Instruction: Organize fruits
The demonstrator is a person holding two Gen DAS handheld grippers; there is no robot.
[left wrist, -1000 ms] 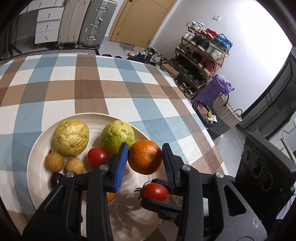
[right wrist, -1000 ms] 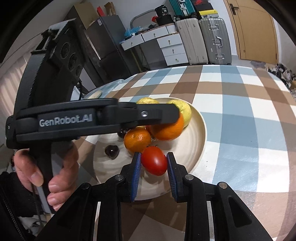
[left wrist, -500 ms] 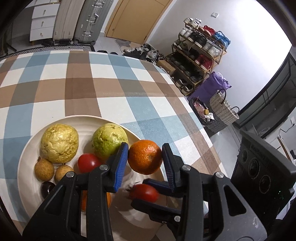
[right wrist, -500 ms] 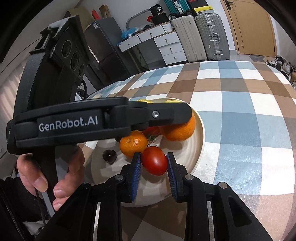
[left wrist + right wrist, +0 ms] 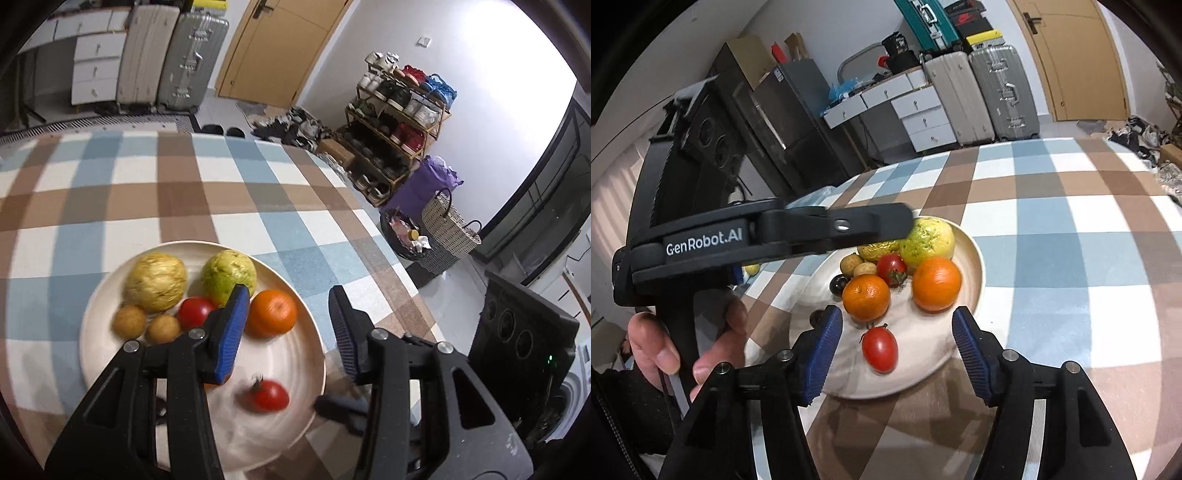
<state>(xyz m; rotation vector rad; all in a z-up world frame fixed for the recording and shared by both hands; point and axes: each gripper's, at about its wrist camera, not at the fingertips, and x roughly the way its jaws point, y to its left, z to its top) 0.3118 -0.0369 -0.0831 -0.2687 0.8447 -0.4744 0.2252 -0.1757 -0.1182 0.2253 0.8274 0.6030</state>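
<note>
A cream plate on the checked tablecloth holds two yellow-green guavas, two oranges, two red tomatoes, brown longans and a dark fruit. My left gripper is open and empty above the plate, just behind the orange. My right gripper is open, its fingers either side of the tomato lying on the plate's near part, also in the left wrist view.
The table edge drops off at the right in the left wrist view, with a woven basket and shoe rack on the floor beyond. The left gripper's black body crosses over the plate's left side in the right wrist view.
Both grippers opened. The left one let go of the orange and the right one let go of the tomato; both fruits now rest on the plate. Both grippers drew back a little.
</note>
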